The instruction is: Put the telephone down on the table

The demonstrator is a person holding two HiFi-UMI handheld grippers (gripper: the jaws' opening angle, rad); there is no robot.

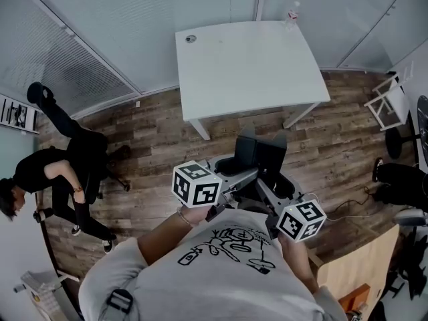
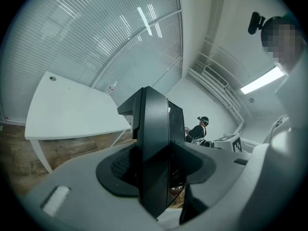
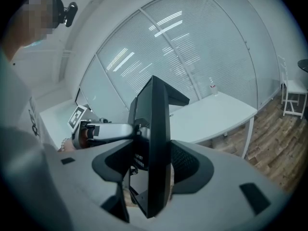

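Step in hand: carry phase, telephone not yet set down.

Left gripper (image 2: 155,168): jaws part-way apart and clamped on one thin edge of the black, boxy plastic telephone (image 1: 261,154). The dark panel fills the gap between the pads, with no slack visible.

Telephone: held in the air in front of the person's chest, upright, between the two grippers. It is over the brown wood-plank floor (image 1: 154,132) and well short of the table, touching no surface.

Right gripper (image 3: 154,165): jaws likewise closed on the opposite edge of the telephone, pads against the panel. The load is shared by both hands.

White rectangular table (image 1: 247,65): ahead of the person, top bare except for a small clear bottle (image 1: 292,13) at the far right corner.

Next move, as I judge it: bring both grippers forward together over the near part of the tabletop. Keep them level with each other so the telephone does not twist, lower until its base rests flat, and only then open both sets of jaws.
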